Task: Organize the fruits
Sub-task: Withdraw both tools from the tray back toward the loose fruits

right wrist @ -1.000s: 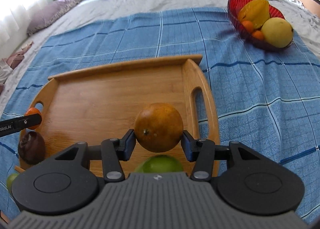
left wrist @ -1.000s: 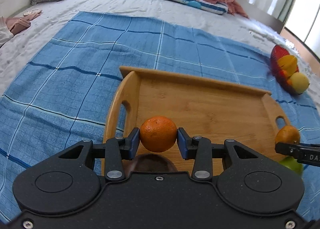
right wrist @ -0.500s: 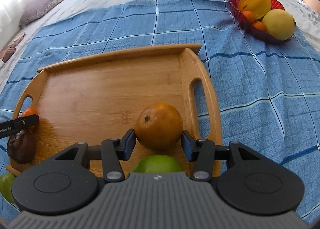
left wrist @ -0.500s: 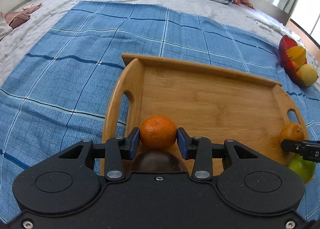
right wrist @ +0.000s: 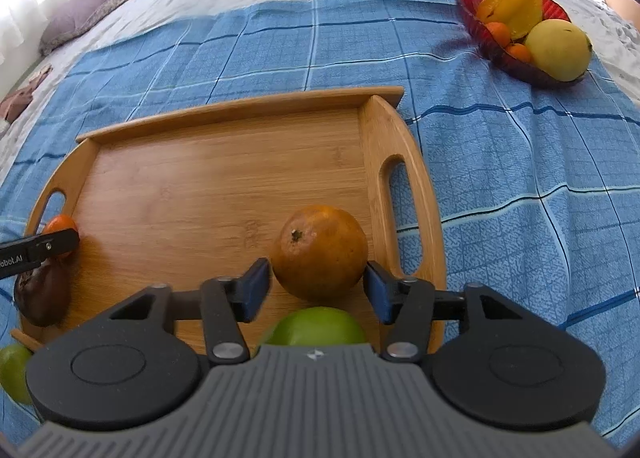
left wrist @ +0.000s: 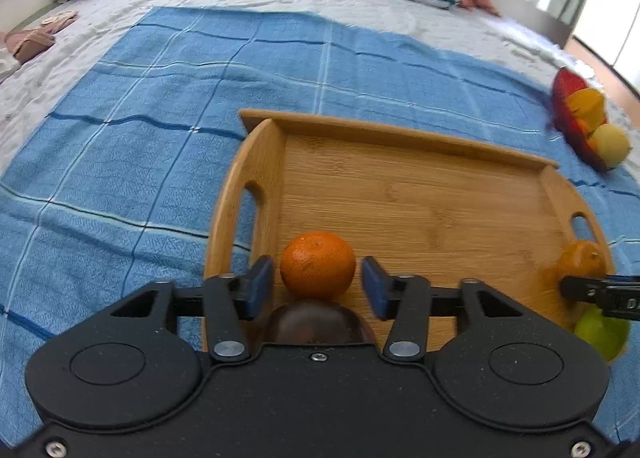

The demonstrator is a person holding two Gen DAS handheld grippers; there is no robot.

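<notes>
Both claws are letting go of fruit on the wooden tray (right wrist: 400, 161): the left claw (left wrist: 318, 284) is opening around a tangerine (left wrist: 318, 264), the right claw (right wrist: 318, 286) around an orange (right wrist: 320, 246). Next, probably lifting clear without rolling them.

In the left wrist view the hand-held gripper body hides most of the dark fruit (left wrist: 316, 324). The green fruit (right wrist: 316, 326) in the right wrist view is half hidden likewise. The red bowl (left wrist: 560, 97) is blurred.
</notes>
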